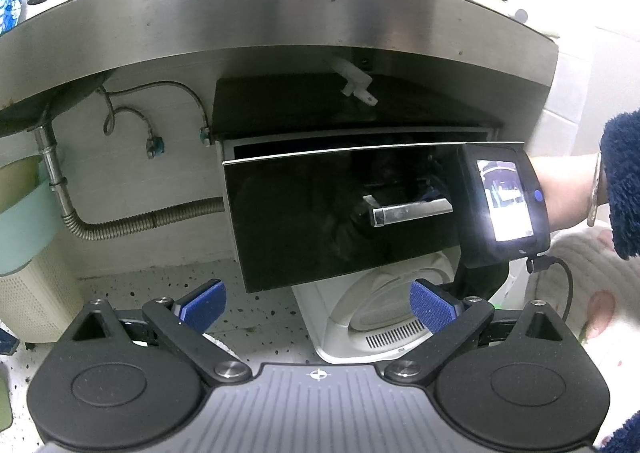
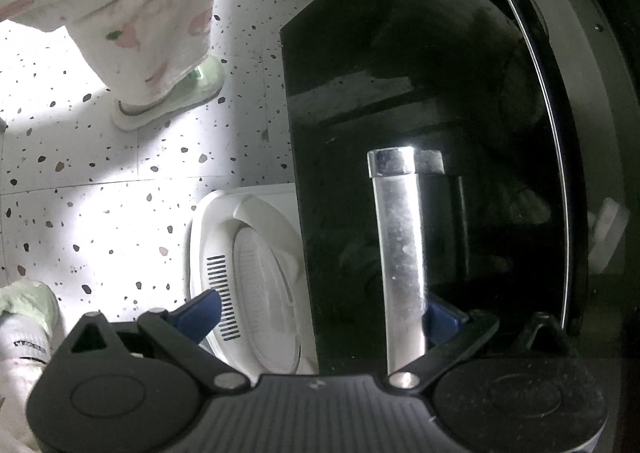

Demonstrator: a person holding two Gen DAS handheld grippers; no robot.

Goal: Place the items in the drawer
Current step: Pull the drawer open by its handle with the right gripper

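R gripper (image 2: pixel 320 319) fingers spread round drawer (image 1: pixel 340 213) handle (image 2: pixel 400 253); L gripper (image 1: pixel 318 307) fingers spread, empty.

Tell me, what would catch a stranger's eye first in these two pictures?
Probably the glossy black drawer front under the steel counter, pulled slightly open, with its shiny metal handle. The right gripper is open, one blue finger tucked behind that handle, while the left gripper hangs open in front. A white appliance sits on the speckled floor below.

Speckled terrazzo floor (image 2: pixel 120 213), brightly lit patch. Steel counter edge (image 1: pixel 280 13) overhead. Corrugated hose (image 1: pixel 152 219), pipes against white wall. White appliance (image 2: pixel 248 265) on floor.
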